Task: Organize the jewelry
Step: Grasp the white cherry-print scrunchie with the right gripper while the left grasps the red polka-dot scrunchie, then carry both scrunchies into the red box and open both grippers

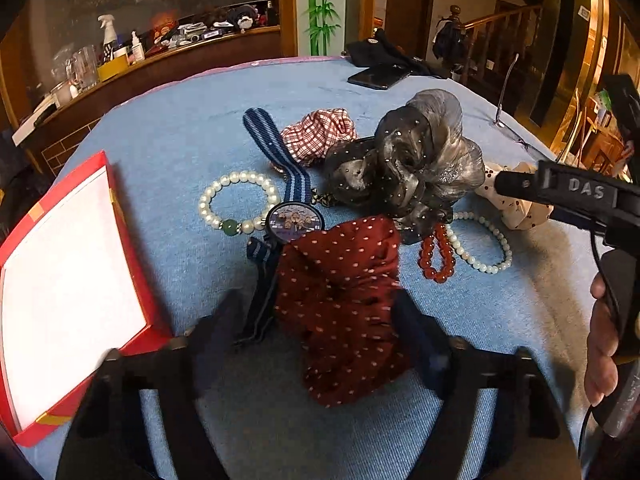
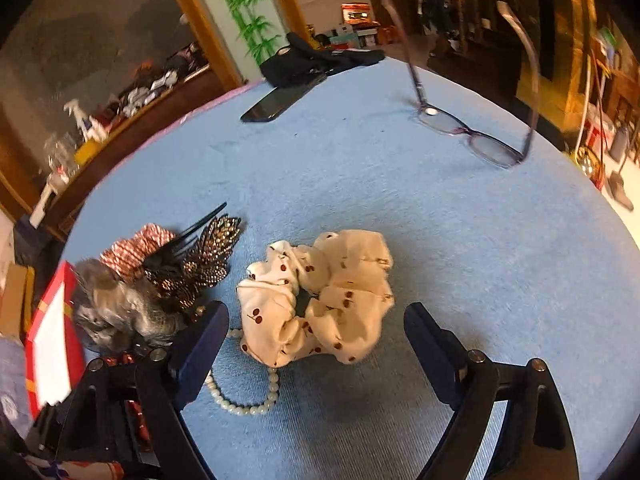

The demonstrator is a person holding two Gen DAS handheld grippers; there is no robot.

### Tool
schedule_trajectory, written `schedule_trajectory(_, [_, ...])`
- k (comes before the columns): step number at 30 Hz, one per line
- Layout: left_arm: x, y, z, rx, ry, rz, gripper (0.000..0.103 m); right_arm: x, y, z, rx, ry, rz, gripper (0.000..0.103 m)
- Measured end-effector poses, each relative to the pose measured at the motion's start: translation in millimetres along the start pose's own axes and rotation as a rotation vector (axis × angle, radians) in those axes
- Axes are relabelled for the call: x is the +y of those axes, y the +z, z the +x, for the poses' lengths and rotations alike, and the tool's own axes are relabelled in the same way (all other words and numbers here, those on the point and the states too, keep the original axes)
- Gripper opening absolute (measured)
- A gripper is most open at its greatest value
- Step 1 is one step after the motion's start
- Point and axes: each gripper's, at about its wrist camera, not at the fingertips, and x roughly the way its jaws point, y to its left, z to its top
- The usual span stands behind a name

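A round worktop [image 1: 192, 128] covered in blue cloth holds a loose pile of jewelry and hair accessories.

From the left wrist camera, the left gripper [image 1: 316, 312] points down at a dark red scrunchie with pale dots [image 1: 340, 304]. Its jaws stand apart on either side of the scrunchie; the picture is blurred there, so whether the pads press on the fabric cannot be told. Just left of the scrunchie lies a watch with a blue striped strap [image 1: 296, 216], and beside that a pearl bracelet with one green bead [image 1: 236, 204]. Behind them sit a red checked scrunchie [image 1: 320, 132] and a large grey sheer scrunchie [image 1: 416, 164]. A red bead bracelet [image 1: 436, 256] and a second pearl bracelet [image 1: 484, 248] lie to the right. An open red box with a white lining [image 1: 68, 280] rests at the left edge. A hand [image 1: 600, 340] holding the other tool shows at the far right.

From the right wrist camera, the right gripper [image 2: 316, 320] hovers over a cream scrunchie printed with cherries [image 2: 320, 300]. Its jaws are wide apart, flanking the scrunchie without touching it. A beaded feather-shaped hair clip [image 2: 208, 264] lies to the left. Farther back rest purple-framed eyeglasses [image 2: 472, 132] and a black phone [image 2: 280, 104].
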Motion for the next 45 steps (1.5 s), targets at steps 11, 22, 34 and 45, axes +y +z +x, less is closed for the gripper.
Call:
schedule_trajectory(11, [18.1, 0.5, -12.2, -0.055, -0.053, -0.075, 0.014, 8.3, -9.4, -29.5, -0.165, -0.004, -0.092, 0.018])
schedule_trajectory(22, [38.3, 6.3, -53.2, -0.273, -0.003, -0.15, 0.012, 10.4, -15.9, -69.5, -0.351, 0.02, -0.082, 0.019])
schedule_trajectory(34, [49.5, 7.2, -65.4, -0.319, 0.027, -0.177, 0.012, 40.7, -34.8, -83.3, -0.403, 0.056, -0.188, 0.019])
schedule_trajectory(45, [52.2, 6.9, -66.5, -0.316, 0.064, -0.182, 0.012, 50.8, -43.0, -82.2, -0.385, 0.081, -0.229, 0.019])
